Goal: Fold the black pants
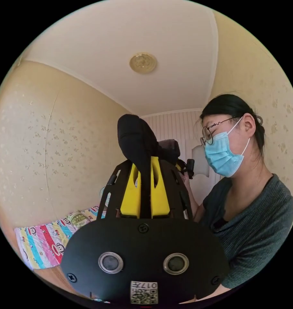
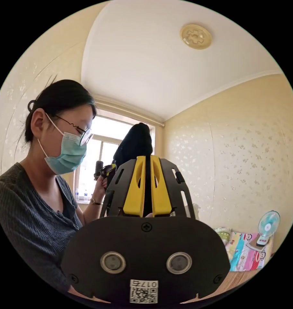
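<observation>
Up near the ceiling in the left gripper view, my left tongs point upward with both yellow jaws pinched on a fold of the black pants, whose bunched cloth rises above the tips. Beyond them I see a person's hand carrying the other tool, and a patterned bedspread lower down. Over in the right gripper view, my right tongs also close on dark fabric of the pants, against the window. I judge both ends are lifted high so the cloth hangs straight before folding.
</observation>
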